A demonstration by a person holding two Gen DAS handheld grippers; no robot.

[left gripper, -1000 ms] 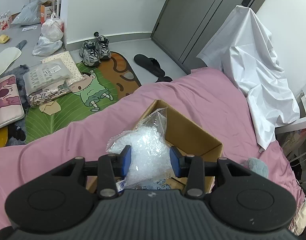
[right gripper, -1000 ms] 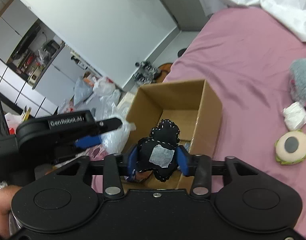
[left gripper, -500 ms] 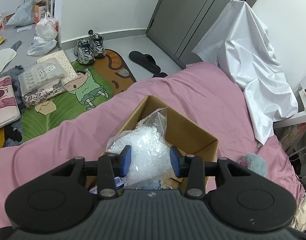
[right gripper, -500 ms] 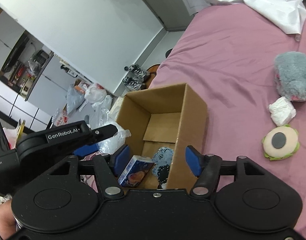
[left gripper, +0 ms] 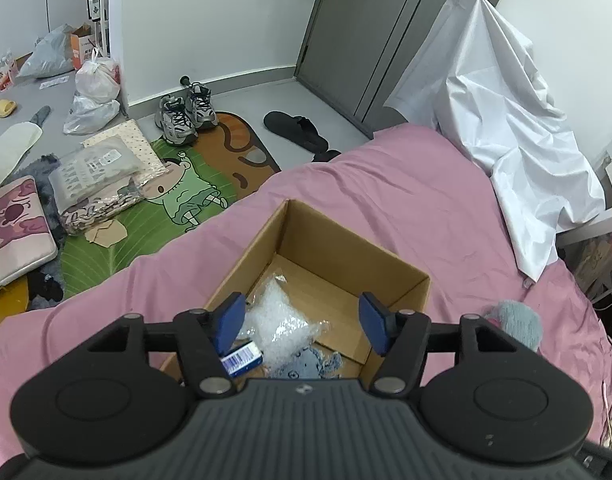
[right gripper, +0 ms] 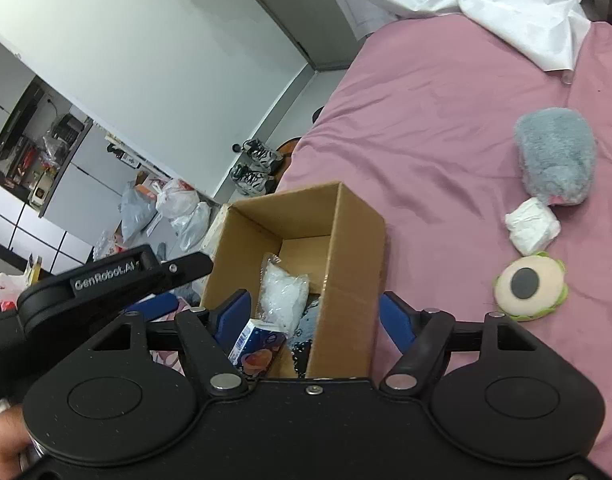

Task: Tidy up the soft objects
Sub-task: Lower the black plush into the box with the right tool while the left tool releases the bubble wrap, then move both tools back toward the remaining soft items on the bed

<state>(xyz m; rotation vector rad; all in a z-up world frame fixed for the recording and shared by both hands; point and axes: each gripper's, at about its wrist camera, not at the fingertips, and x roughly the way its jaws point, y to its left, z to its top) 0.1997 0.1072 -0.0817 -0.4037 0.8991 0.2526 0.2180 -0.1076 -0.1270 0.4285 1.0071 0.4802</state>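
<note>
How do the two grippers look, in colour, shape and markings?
Both grippers are matte black with two round discs, silver screws and blue finger pads. The left gripper has a ribbed grey top and shows white "GenRobot.AI" lettering from the side; the right gripper has a smooth top.

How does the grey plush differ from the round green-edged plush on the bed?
The grey plush is shaggy, plain grey and bulkier; the round plush is smooth, cream with a dark centre spot and green frilled edge, and lies flatter. The grey one lies farther from the right claw. Both lie outside the box.

We are counting one cardboard box (right gripper: 348, 240), three items inside it, three soft objects lying at right on the pink bed (right gripper: 446, 128), two sneakers (left gripper: 186, 114) upper left.
</note>
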